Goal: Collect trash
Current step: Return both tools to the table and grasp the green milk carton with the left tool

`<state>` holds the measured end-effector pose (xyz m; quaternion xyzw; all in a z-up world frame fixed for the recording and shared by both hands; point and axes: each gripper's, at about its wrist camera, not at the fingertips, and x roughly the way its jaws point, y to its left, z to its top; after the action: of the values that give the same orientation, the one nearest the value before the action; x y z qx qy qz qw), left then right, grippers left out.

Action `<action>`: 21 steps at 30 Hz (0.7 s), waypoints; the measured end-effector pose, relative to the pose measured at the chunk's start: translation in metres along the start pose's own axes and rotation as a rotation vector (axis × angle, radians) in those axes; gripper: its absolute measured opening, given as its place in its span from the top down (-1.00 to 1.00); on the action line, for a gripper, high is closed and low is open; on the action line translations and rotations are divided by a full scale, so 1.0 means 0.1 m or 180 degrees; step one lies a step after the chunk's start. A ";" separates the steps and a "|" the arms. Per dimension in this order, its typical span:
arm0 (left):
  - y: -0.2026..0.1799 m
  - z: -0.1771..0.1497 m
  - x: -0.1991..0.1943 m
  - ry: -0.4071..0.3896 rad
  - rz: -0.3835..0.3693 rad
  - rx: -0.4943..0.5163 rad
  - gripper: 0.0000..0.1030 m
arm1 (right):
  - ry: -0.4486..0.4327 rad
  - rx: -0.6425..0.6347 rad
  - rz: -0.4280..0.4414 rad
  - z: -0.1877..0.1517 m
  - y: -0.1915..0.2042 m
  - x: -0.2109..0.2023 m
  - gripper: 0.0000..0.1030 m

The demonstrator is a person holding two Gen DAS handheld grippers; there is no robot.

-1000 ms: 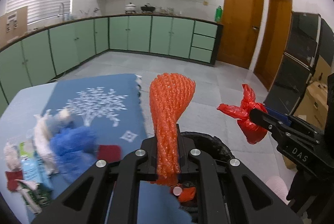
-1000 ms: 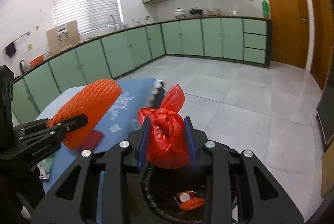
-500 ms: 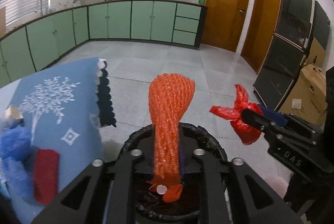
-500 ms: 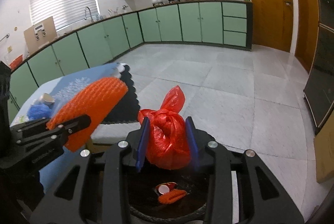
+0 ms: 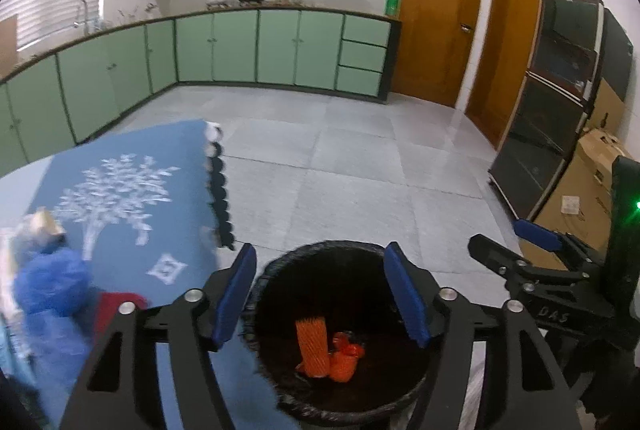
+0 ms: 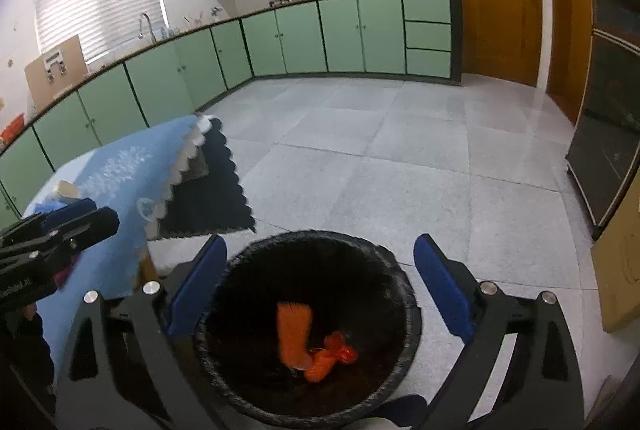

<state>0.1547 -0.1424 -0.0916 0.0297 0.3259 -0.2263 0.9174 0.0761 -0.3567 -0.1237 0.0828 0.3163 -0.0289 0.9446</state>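
"DAS" reads on my right gripper — both my grippers' jaws just opened, empty — orange foam net and red bag lie in the black-lined bin, left gripper above.

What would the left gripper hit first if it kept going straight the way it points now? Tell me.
Most likely the bin: the open left gripper aims into its mouth, so it would meet the orange net and red bag lying inside, or the far wall of the liner. Depth is hard to judge.
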 end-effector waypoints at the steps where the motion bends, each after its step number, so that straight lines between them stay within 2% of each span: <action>1: 0.04 0.00 -0.08 -0.0032 0.0073 -0.0020 -0.34 | -0.0028 -0.0007 0.0024 0.02 0.06 -0.04 -0.82; 7: 0.36 -0.06 -0.60 -0.0214 0.0553 -0.0243 -0.43 | -0.0211 -0.0107 0.0258 0.11 0.50 -0.30 -0.84; 12: 0.68 -0.24 -1.02 -0.0374 0.1035 -0.0389 -0.49 | -0.0277 -0.0216 0.0510 0.10 0.92 -0.43 -0.84; 18: 1.08 -0.59 -1.33 -0.0363 0.1531 -0.0630 -0.50 | -0.0266 -0.0419 0.0714 0.00 1.37 -0.46 -0.84; 21: 1.24 -0.75 -1.40 -0.0323 0.1682 -0.0787 -0.50 | -0.0260 -0.0456 0.0790 -0.03 1.50 -0.47 -0.84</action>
<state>0.0685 0.0400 -0.0765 -0.0099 0.2857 0.0607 0.9563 0.0529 -0.2080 -0.0771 0.0523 0.2661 0.1075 0.9565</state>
